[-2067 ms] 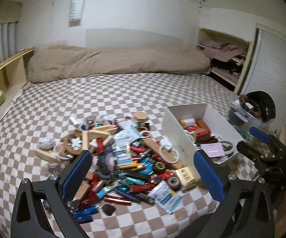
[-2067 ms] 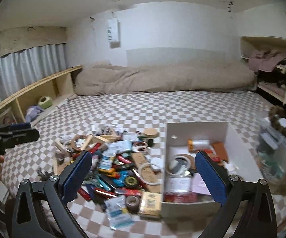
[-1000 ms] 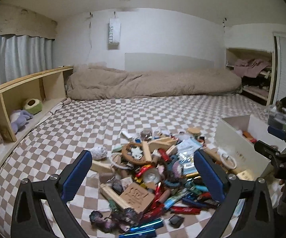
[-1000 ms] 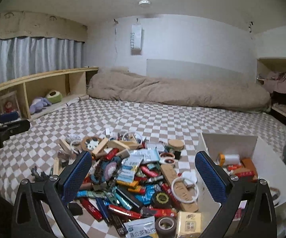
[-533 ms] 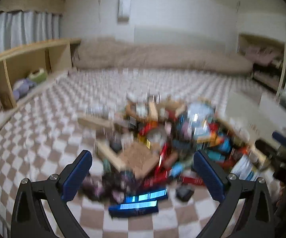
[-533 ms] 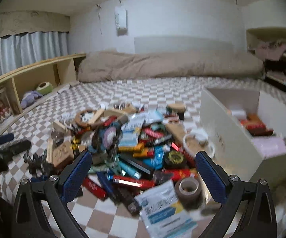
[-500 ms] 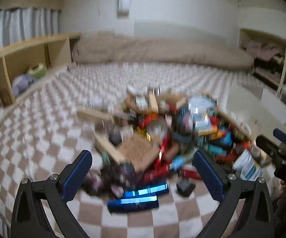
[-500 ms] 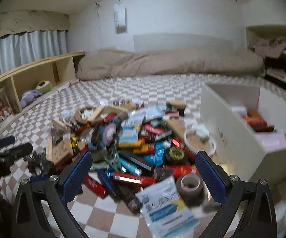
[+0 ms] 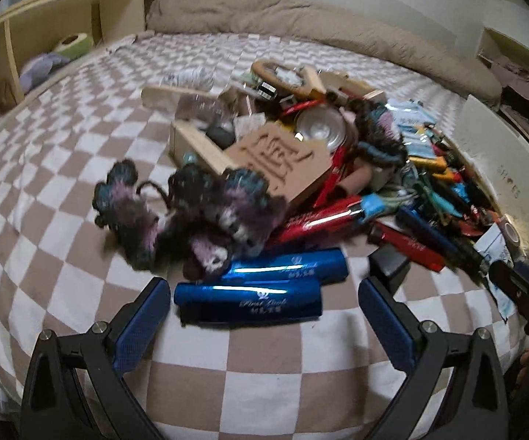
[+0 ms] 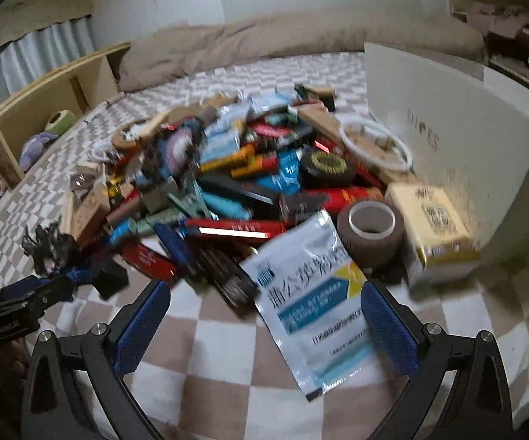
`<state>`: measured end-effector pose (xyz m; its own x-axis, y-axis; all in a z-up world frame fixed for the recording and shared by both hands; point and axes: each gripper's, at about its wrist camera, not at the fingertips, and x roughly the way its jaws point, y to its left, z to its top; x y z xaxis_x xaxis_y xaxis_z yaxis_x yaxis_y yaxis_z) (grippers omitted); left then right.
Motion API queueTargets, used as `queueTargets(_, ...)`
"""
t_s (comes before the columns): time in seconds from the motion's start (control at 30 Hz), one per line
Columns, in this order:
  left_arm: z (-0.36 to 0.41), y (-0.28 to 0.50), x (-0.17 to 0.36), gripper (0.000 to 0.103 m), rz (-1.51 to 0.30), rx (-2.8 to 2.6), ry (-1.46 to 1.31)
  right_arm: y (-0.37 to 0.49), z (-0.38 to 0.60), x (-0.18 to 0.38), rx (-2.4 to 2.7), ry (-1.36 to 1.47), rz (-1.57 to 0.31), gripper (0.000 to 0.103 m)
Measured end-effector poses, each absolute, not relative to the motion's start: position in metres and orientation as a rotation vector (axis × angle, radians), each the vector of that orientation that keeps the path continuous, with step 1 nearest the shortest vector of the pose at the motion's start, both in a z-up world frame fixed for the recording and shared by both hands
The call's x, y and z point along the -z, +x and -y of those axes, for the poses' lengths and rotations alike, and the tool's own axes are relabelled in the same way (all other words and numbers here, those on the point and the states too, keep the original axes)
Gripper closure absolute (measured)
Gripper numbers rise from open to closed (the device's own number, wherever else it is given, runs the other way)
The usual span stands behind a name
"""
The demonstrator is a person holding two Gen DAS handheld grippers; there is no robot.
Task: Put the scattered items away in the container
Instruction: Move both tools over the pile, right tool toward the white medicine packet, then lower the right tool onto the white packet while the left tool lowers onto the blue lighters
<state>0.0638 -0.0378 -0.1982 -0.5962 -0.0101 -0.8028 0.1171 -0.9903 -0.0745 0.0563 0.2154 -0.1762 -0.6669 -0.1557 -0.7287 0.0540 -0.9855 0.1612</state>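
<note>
A heap of scattered items (image 9: 338, 168) lies on the checkered bed. My left gripper (image 9: 264, 315) is open, low over the bed, its fingers either side of the near blue metallic tube (image 9: 248, 302); a second blue tube (image 9: 286, 266) and a dark knitted piece (image 9: 187, 212) lie just behind. My right gripper (image 10: 264, 315) is open just above a white-and-blue sachet (image 10: 312, 293). Beyond it sit a brown tape roll (image 10: 371, 231) and a yellow box (image 10: 433, 227) against the white container (image 10: 459, 146). The container's wall also shows at the right of the left wrist view (image 9: 506, 183).
A wooden shelf unit (image 9: 62, 29) runs along the bed's left side with a plush toy on it. A beige duvet (image 9: 301, 18) lies along the far wall. The other gripper (image 10: 7, 311) shows at the left edge of the right wrist view.
Both grippers have dropped and moved in close to the pile. The left now straddles the blue tube; the right hangs over the sachet. Both stay open.
</note>
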Motion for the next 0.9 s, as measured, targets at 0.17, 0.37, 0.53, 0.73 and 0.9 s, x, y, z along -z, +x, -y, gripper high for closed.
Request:
queueTargets(0.17,0.031,0.059,0.207,0.000,-0.088,2.689,1.418,0.056,-0.210,0.178,2.760,1.241,0.136,0.000)
queueTargets(0.37,0.031,0.057,0.212,0.000,-0.072,2.666,1.429,0.056,-0.214,0.181,2.787,1.289,0.141,0.000)
queueTargets(0.53,0.031,0.058,0.213,0.000,-0.075,2.666,1.425,0.054,-0.214,0.184,2.798,1.313,0.131,0.000)
queueTargets(0.73,0.036,0.060,0.210,0.001,-0.152,2.695,1.408,0.045,-0.224,0.194,2.826,1.429,0.162,0.000)
queueTargets(0.9,0.038,0.064,0.206,0.006,-0.204,2.722,1.385,0.037,-0.233,0.193,2.805,1.439,0.231,0.000)
